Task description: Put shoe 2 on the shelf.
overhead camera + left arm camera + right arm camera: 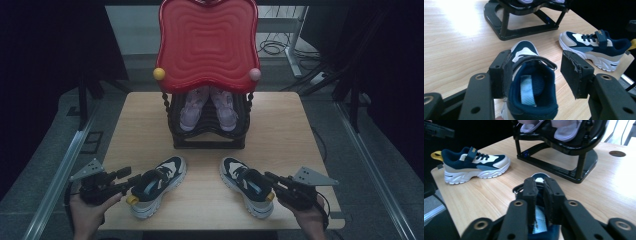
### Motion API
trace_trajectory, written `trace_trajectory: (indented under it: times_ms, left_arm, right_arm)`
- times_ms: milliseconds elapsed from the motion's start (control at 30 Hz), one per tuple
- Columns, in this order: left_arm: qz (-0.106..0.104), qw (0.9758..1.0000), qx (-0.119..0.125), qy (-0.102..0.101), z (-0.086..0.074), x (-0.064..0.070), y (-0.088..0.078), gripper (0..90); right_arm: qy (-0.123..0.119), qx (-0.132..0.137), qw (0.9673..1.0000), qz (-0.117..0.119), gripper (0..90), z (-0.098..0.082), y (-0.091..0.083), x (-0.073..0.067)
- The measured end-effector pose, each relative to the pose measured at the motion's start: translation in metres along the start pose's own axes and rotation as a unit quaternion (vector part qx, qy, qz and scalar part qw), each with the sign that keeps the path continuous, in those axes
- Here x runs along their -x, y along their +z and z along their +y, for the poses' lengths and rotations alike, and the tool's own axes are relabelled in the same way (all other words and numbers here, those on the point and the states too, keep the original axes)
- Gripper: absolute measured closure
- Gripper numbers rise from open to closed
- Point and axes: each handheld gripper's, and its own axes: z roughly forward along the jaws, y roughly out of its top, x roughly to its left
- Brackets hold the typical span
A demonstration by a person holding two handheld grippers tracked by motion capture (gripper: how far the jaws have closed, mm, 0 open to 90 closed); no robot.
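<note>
While both sneakers lie near the front edge of the counter, each gripper comes at a heel. The left gripper is released, its jaws wide around the left sneaker collar, likely to catch it. The right gripper pinches the right sneaker at its heel collar, probably to carry it toward the shoe rack.

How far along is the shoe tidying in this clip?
Done: a pink pair sits in the black rack. In hand: the left gripper has open jaws straddling the left sneaker at its heel; the right gripper has jaws nearly together over the right sneaker, grip unclear. Left: both sneakers lie on the table, likely bound for the rack.
</note>
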Motion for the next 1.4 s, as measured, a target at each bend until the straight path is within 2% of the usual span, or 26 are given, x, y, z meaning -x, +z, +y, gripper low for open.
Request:
trace_trajectory:
  times_ms: [267, 533, 700, 800, 967, 1100, 1233, 1400]
  left_arm:
    - [-0.01, 0.9998, -0.012, 0.015, 0.002, 0.01, 0.0, 45.8]
    - [-0.014, 0.9987, -0.045, 0.019, 0.0, 0.015, 0.013, 49.5]
    - [-0.022, 0.9968, -0.067, 0.037, -0.001, 0.023, 0.02, 51.9]
    - [-0.017, 0.9953, -0.084, 0.045, -0.002, 0.028, 0.027, 54.2]
    - [-0.017, 0.9932, -0.107, 0.043, -0.005, 0.029, 0.039, 54.7]
    - [-0.013, 0.9918, -0.119, 0.046, -0.007, 0.03, 0.047, 54.8]
    - [0.003, 0.9907, -0.125, 0.053, -0.006, 0.033, 0.055, 54.3]
    - [0.005, 0.9895, -0.132, 0.059, -0.004, 0.036, 0.062, 55.0]
  right_arm:
    - [-0.009, -0.022, 0.9997, 0.009, 65.4, 0.002, 0.004, -0.016]
    - [-0.003, -0.034, 0.9993, 0.014, 61.9, 0.0, 0.009, -0.018]
    - [-0.007, -0.034, 0.9993, 0.012, 60.5, 0.0, 0.008, -0.021]
    - [-0.006, -0.033, 0.9993, 0.013, 60.2, 0.001, 0.008, -0.022]
    - [-0.005, -0.04, 0.9991, 0.011, 59.9, -0.002, 0.011, -0.02]
    - [-0.004, -0.043, 0.999, 0.014, 59.9, -0.003, 0.013, -0.021]
    - [-0.003, -0.042, 0.999, 0.012, 59.8, -0.003, 0.013, -0.02]
    - [-0.002, -0.042, 0.999, 0.013, 59.7, -0.003, 0.015, -0.02]
